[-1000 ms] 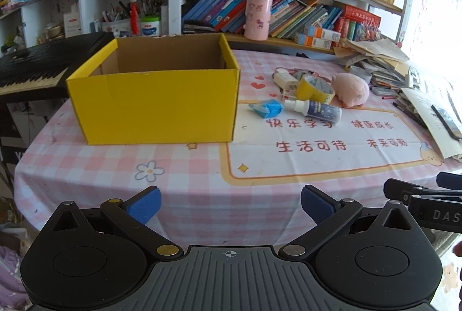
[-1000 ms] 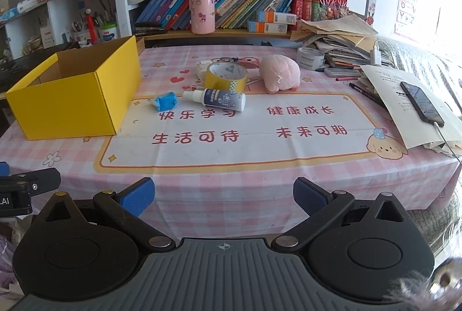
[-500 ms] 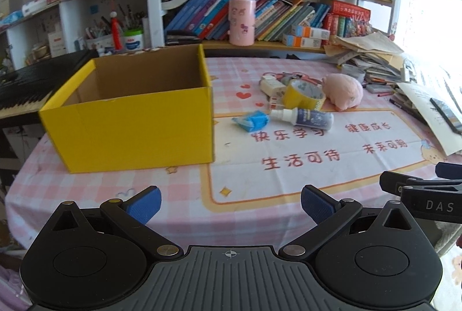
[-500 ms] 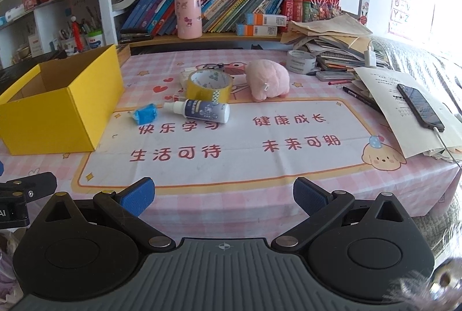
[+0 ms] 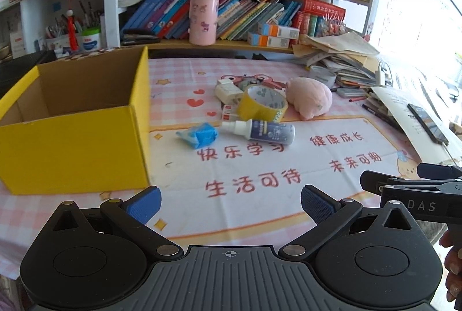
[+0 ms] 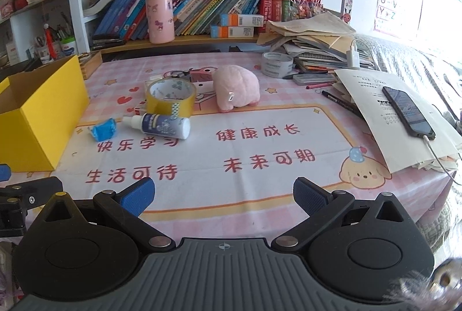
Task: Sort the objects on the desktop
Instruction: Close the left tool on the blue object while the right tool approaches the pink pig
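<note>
Both views have swung rightward and in toward the bench since a second ago; the yellow box (image 5: 72, 120) now sits further left in the left view, items larger in frame. Left tool (image 5: 229, 204) wide open, blue pads spread, nothing held, hovering over the near bench edge. Right tool (image 6: 222, 197) also wide open and empty, over the mat's near border; its black body reads "DAS" in the left view. Bench (image 6: 288, 71) has a pink check cloth with a white mat (image 6: 260, 175) printed in red Chinese characters: 快乐学习, 健康成长, 生活可待, 未来可期. Yellow box open-topped, inside looks empty as far as visible, at the bench's left, touching the mat's left edge. White bottle (image 6: 161, 125) lies on its side, long axis roughly left-right, nozzle pointing left toward the box, blue label unreadable. Blue crumpled wrapper (image 6: 102, 130) just left of the nozzle, between bottle and box. Yellow tape roll (image 6: 170, 97) right behind the bottle, tilted with its hole facing up and toward the cameras. Pink plush (image 6: 235, 87) right of the tape, close by. Small white boxes (image 5: 229, 90) behind the tape. Grey tape roll (image 6: 277, 64) further back right beside a paper stack. Phone (image 6: 407, 112) on papers, far right, cable attached.
</note>
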### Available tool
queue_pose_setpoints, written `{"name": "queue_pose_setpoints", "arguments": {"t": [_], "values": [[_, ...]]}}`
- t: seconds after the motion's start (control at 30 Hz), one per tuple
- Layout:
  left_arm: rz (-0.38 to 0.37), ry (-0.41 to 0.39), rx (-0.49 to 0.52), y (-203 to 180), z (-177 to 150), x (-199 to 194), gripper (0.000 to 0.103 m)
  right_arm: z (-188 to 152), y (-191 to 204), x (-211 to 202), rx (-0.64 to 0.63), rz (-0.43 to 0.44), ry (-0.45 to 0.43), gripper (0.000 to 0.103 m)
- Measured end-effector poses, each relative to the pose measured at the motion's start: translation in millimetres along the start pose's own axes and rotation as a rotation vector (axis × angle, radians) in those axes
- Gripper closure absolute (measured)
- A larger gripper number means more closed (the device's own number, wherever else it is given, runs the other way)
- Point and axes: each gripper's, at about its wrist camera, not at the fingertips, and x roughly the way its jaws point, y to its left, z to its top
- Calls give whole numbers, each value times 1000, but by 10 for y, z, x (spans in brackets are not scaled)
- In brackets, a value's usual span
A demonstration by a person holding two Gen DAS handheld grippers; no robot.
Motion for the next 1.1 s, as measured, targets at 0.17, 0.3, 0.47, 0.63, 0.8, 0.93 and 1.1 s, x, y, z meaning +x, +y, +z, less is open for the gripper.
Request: {"name": "queue_pose_setpoints", "arguments": {"t": [0.17, 0.3, 0.47, 0.63, 0.8, 0.93, 1.1], "values": [[10, 26, -7, -98, 123, 232, 0, 138, -132, 189, -9, 1, 11, 0], [17, 43, -19, -177, 215, 378, 0, 238, -252, 364, -3, 6, 32, 0], [-20, 18, -86, -217, 323, 447, 0, 389, -376, 539, -5, 26, 38, 0], [-53, 6, -121, -280, 423, 537, 0, 557, -475, 703, -14, 56, 30, 0], [-39, -2, -194, -276, 474, 601, 0, 689, -554, 831, -32, 88, 22, 0], [-41, -42, -255, -293, 504, 558, 0, 780, -623, 908, -56, 111, 12, 0], [-48, -48, -198, -506, 592, 608, 0, 851, -729, 1011, -77, 133, 11, 0]]}}
